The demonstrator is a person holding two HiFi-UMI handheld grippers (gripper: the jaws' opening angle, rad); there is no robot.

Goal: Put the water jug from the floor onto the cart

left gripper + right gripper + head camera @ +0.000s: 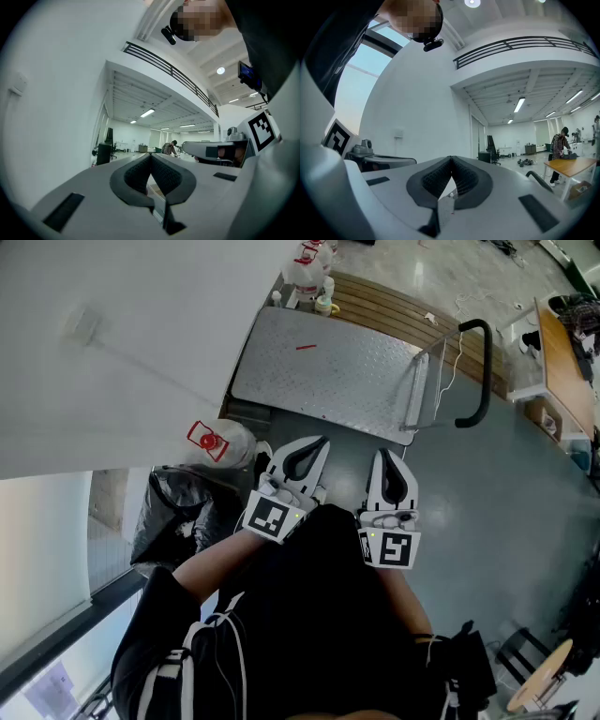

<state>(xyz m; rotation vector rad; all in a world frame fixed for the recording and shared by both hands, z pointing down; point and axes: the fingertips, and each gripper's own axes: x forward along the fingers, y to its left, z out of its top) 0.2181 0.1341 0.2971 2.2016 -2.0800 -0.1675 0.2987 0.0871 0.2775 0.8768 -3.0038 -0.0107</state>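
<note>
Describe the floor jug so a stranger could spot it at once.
Find the metal cart with the black handle. Off its near left corner, against the white wall, sits the jug, next to a black bag. It is clear with a red cap and alone by the bag; the other bottles stand beyond the cart's far end.

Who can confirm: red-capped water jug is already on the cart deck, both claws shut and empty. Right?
Wrong on one point. The head view shows the red-capped water jug standing on the floor beside the black bag, left of the cart, not on its deck. The rest holds: left claw and right claw are shut and empty.
</note>
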